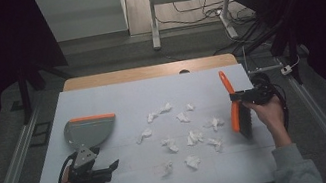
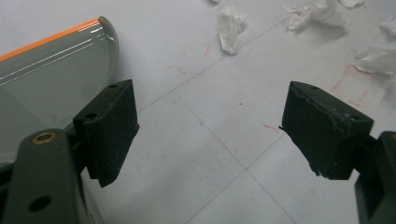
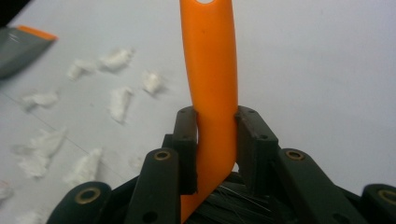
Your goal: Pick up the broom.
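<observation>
near the right edge of the bench [image 1: 100, 95], right hand-held gripper [image 1: 244, 98] clamped on the orange handle of a brush [image 1: 232, 104], handle rising between its jaws, bristles hanging below. toward the left edge, left hand-held gripper [image 1: 113, 165] gaping wide with nothing between the jaws, just beside the grey dustpan [image 1: 87, 130]. scattered across the middle, white paper scraps [image 1: 190, 138].

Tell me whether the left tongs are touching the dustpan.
Apart. In the left gripper view the left tongs stand open over bare table, with the dustpan lying beside one jaw, not between them; the high view shows the dustpan just beyond the tongs.
</observation>
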The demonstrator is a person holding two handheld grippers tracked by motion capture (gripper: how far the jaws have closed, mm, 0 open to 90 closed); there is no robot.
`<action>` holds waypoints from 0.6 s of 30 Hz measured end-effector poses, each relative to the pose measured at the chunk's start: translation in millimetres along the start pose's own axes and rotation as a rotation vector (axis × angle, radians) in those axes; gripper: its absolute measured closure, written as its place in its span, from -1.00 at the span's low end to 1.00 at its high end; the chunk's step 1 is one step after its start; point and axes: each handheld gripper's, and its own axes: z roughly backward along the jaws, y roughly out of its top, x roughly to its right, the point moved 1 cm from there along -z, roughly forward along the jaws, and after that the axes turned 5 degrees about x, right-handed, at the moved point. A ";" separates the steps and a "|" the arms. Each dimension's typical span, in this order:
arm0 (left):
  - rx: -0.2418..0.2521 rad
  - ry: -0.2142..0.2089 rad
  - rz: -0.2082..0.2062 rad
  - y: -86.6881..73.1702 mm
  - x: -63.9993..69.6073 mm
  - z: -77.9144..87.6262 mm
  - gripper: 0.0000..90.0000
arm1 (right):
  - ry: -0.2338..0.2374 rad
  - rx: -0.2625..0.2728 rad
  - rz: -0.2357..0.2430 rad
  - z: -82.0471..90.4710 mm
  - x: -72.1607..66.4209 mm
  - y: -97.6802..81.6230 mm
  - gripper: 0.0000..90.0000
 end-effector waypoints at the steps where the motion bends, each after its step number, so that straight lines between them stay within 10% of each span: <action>1: 0.001 -0.001 0.001 0.4 0.4 -0.2 -0.57 | 0.006 0.012 0.001 1.9 -2.6 1.7 0.59; 18: 0.063 -0.058 -0.020 21.9 19.9 -8.1 -0.58 | 0.152 0.134 0.048 -4.5 -61.6 14.2 0.59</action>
